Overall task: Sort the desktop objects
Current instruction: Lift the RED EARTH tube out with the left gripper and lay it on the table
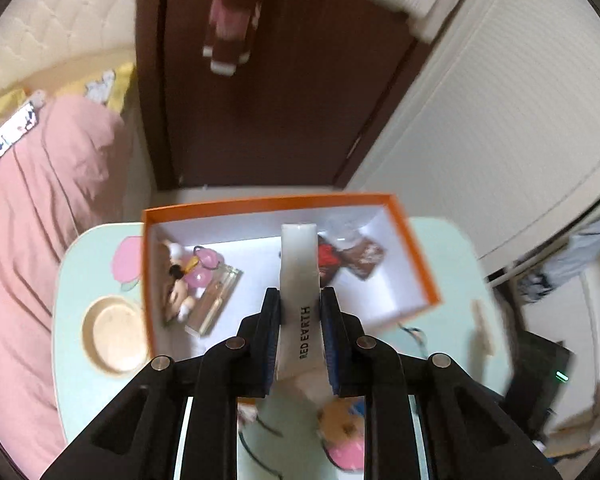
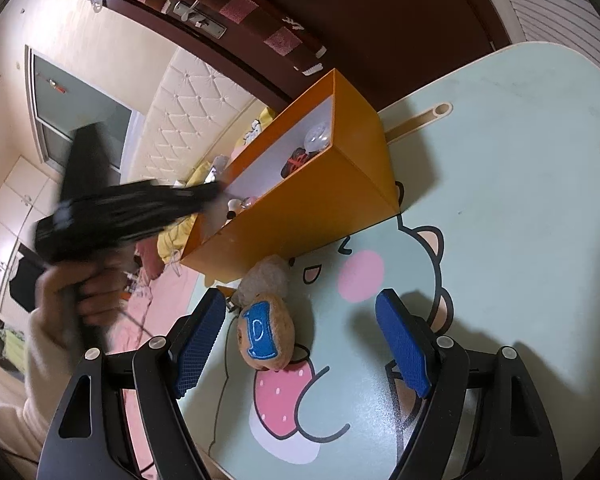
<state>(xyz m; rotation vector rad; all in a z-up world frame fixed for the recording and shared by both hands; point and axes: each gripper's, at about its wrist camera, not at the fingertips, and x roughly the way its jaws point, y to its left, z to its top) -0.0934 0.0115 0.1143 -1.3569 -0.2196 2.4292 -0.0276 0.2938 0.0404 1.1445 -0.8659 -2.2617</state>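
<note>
Tube held over the orange box, plush toy waiting on the mat

Left gripper [image 1: 299, 312] clamping a white tube [image 1: 299, 280] marked RED EARTH between its blue pads [image 1: 271, 340], tube pointing forward and hanging over the near rim of the orange box [image 1: 416, 252]. Sitting inside the box at its left: a mouse figure [image 1: 178, 288] and a pink round charm [image 1: 202, 268], leaning against a clear rectangular bottle [image 1: 216, 300]. Lying toward the far right corner: a red-and-black item [image 1: 328, 258], a brown packet [image 1: 366, 258] and a clear ball [image 1: 342, 230]. Leaving white floor bare in the middle and near-right part of the box, right of the tube. Standing just left of the box on the table's left edge: a round beige dish [image 1: 114, 336], close to the box wall, contact unclear.

Right gripper [image 2: 300, 344] spreading wide and holding nothing, fingers [image 2: 404, 348] flanking open mat. Lying between them, nearer the left finger: a brown plush toy [image 2: 266, 332] with a blue letter D, a fuzzy tan part reaching toward the box's near corner. Showing plenty of clear pale-green table mat [image 2: 520, 200] to the right of the box and toy, out to the rounded table edge. Blurring in the right wrist view at left: the other hand [image 2: 84, 292] gripping its black tool over the box's far end.
</note>
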